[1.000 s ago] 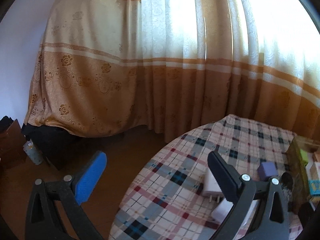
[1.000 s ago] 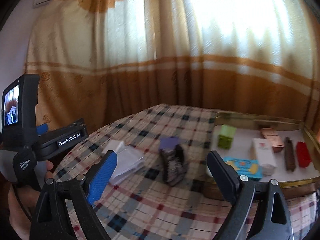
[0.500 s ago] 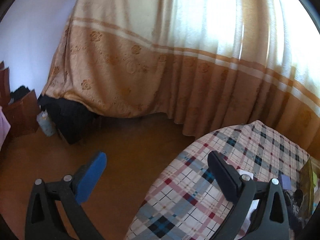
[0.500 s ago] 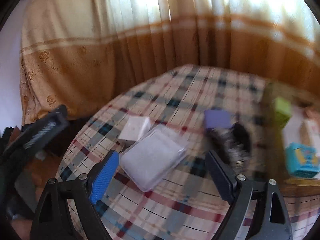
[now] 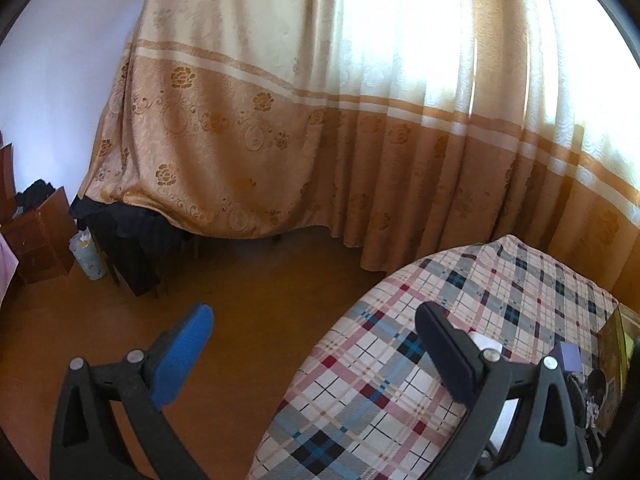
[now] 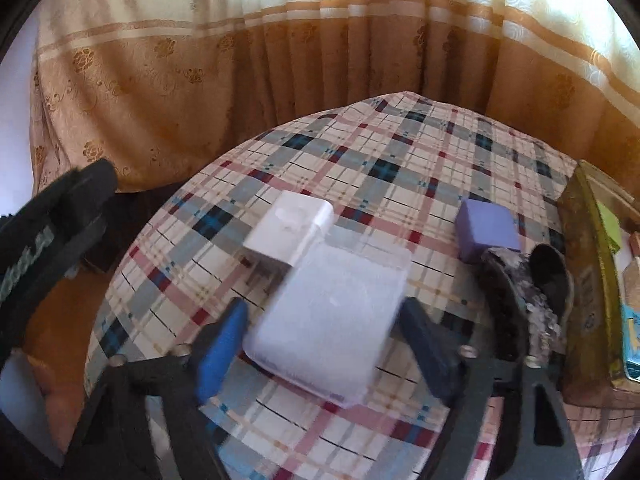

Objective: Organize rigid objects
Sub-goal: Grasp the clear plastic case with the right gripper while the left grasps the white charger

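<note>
At the table's right edge sits the gold tray [image 6: 580, 216], a green box [image 6: 610, 226] and a teal box [image 6: 632, 344] showing inside it; the right gripper [image 6: 324, 320] has just been closing, its blue pad and dark pad flanking the frosted plastic case [image 6: 332, 316], whether they press it I cannot tell; white charger [image 6: 290, 228] touches the case's far corner; purple block [image 6: 486, 230] lies apart, right; left gripper [image 5: 316, 344] hangs wide open and empty, straddling the plaid tablecloth [image 5: 384, 380] edge, bare floor [image 5: 248, 292] beyond.
</note>
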{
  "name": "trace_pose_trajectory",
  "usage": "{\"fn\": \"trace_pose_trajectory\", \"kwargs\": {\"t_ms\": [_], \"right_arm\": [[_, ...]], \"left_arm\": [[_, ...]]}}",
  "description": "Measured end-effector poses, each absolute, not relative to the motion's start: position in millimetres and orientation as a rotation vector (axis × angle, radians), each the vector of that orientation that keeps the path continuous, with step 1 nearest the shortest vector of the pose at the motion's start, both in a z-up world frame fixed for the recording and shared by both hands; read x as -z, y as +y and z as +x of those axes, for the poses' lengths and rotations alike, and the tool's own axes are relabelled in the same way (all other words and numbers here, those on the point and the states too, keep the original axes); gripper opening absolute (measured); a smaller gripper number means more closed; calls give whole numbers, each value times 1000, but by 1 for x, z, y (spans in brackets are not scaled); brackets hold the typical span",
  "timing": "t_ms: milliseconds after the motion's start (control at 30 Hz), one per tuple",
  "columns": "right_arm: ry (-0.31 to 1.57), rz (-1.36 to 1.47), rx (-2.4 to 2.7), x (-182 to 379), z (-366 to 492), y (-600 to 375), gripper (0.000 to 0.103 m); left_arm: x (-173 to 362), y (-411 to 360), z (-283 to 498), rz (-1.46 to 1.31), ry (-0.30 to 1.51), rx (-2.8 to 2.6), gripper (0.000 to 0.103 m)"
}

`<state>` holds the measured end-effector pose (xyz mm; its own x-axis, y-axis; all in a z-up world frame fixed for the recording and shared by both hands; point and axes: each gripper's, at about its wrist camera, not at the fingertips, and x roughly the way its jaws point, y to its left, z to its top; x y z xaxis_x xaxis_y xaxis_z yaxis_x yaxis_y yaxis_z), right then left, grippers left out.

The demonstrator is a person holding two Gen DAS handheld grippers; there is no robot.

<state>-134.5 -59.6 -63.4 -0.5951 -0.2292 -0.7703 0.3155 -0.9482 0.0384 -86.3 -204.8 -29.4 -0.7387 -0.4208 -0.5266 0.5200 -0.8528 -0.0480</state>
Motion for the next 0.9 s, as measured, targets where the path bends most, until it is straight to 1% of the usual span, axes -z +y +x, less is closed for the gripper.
{"fn": "trace_pose_trajectory", "kwargs": {"t_ms": [67, 133, 300, 433, 567, 700, 733, 800, 833, 900], "right_arm": [[145, 1195, 2535, 62, -128, -50, 62], [121, 1178, 2503, 61, -123, -40, 60], [-5, 1156, 2440, 61, -118, -4, 60], [-82, 1106, 2463, 54, -110, 14, 60], [-115, 1010, 2481, 43, -100, 20, 59], [-94, 888, 2524, 30, -86, 20, 58], [-93, 865, 2534, 28, -84, 21, 56], [-102, 817, 2548, 22, -79, 24, 37], [-101, 811, 2556, 21, -78, 25, 33], [-106, 848, 2546, 23, -84, 25, 33]], "left_arm": [[29, -203, -88, 703, 252, 2524, 103], [29, -203, -89, 714, 247, 2529, 103], [30, -200, -94, 756, 232, 2546, 103], [33, -190, -104, 828, 172, 2590, 103], [38, -177, -117, 925, 93, 2636, 103], [42, -161, -129, 1019, 1, 2701, 103], [43, -157, -132, 1039, -24, 2705, 102], [45, -149, -137, 1077, -73, 2721, 102], [45, -146, -139, 1082, -89, 2728, 102], [47, -141, -145, 1103, -113, 2726, 102]]}}
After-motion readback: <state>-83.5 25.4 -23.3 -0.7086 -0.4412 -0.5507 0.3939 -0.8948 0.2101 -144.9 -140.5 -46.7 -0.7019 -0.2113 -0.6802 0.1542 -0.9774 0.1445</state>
